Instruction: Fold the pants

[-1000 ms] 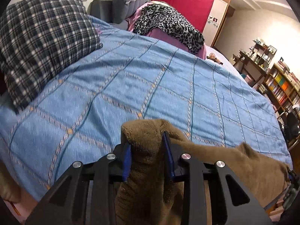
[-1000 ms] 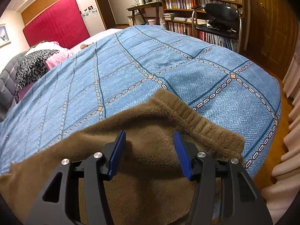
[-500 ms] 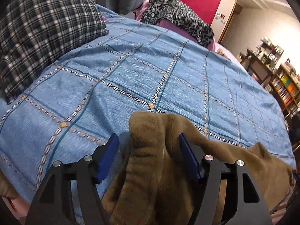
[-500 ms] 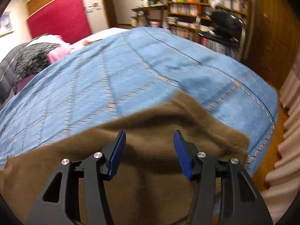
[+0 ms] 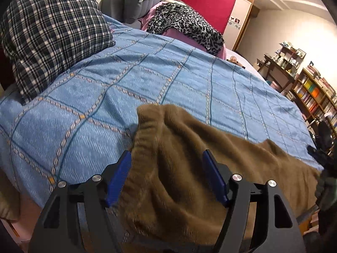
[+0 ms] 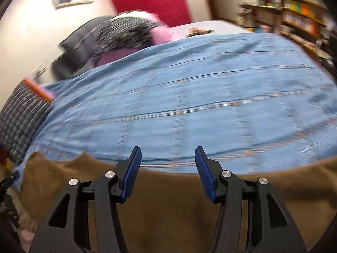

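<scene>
Nearest in the left wrist view, the left gripper [image 5: 167,172] stands with its jaws spread; they have just been opening, from a clamp on a bunched end of the brown fleece pants [image 5: 189,147] to a wide stance, and that cuff-like end now lies released between the blue pads [image 5: 118,175], the fabric brushing the left one but not pinched. This suggests that one placement step is complete and the cloth is free to settle. The right gripper [image 6: 166,164] also stands parted and holds nothing; it hovers over a straight edge of the pants, and its view is now motion-blurred and has swung toward the head of the bed, away from the waistband corner it faced a second ago. The pants lie along the near edge of the bed, spread across the blue checked bedspread [image 5: 189,80], with some fabric seeming to hang over the bed's near side, where it may slide off. Beyond the pants the bedspread offers a broad, flat area for further folds. Farther back, a plaid pillow [image 5: 52,31] bounds the left side, a leopard-print cloth [image 5: 187,25] lies at the head, and bookshelves [image 5: 311,92] stand well apart at right.
</scene>
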A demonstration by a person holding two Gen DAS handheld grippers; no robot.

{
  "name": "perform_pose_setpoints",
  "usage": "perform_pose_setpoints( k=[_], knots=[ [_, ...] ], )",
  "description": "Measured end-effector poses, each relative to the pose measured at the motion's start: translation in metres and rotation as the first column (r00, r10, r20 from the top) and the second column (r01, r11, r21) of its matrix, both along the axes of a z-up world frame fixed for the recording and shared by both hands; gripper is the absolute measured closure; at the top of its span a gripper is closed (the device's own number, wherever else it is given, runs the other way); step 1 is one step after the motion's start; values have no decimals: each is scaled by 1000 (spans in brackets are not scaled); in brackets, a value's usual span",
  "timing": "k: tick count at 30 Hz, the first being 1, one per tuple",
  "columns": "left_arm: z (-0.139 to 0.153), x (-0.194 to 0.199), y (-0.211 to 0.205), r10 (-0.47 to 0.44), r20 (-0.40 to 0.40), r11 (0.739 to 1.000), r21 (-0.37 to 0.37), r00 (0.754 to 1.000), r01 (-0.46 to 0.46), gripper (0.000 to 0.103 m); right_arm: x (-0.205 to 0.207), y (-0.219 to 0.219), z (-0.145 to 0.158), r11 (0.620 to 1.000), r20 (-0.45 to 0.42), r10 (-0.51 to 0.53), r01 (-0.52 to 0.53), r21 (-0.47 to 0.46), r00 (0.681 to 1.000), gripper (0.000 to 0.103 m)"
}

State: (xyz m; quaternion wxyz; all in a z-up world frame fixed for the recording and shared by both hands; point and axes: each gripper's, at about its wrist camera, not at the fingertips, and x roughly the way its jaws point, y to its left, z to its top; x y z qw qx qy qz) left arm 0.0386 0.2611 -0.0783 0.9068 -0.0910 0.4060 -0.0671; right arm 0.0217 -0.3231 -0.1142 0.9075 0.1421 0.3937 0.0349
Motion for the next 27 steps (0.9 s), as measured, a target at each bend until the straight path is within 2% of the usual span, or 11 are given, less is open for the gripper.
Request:
perform_pose_setpoints(
  k=[3,7,11,15,16,17,19,23,27],
  knots=[
    [-13,-4,0,13,-32,1000,18,999,-12,34,20,45,-5,992,-20,121,-120,30,992,49],
    [-34,-6,5,54,-79,998,38,995,-51,34,42,86,-18,971,-67,225,-219,93,972,49],
    [-45,-8,11,64,-94,998,19,994,-62,33,66,112,-39,956,-142,280,-262,131,949,49],
    [-47,-7,8,55,-85,997,55,995,-51,32,81,125,-53,946,-188,310,-284,155,932,49],
    [-49,-7,6,51,-84,996,71,995,-46,32,82,128,-55,943,-191,320,-293,156,928,53],
    [-49,-7,6,51,-83,996,75,995,-45,32,83,133,-55,938,-196,339,-314,146,920,73],
    [-51,-5,6,60,-91,995,82,994,-52,32,83,137,-52,945,-193,326,-312,99,926,92],
    [-56,-6,4,70,-89,989,133,994,-58,32,81,138,-41,962,-144,270,-274,-12,952,96],
    [-57,-7,0,60,-77,981,188,995,-44,32,89,143,-48,963,-141,250,-261,-65,958,98]
  ],
)
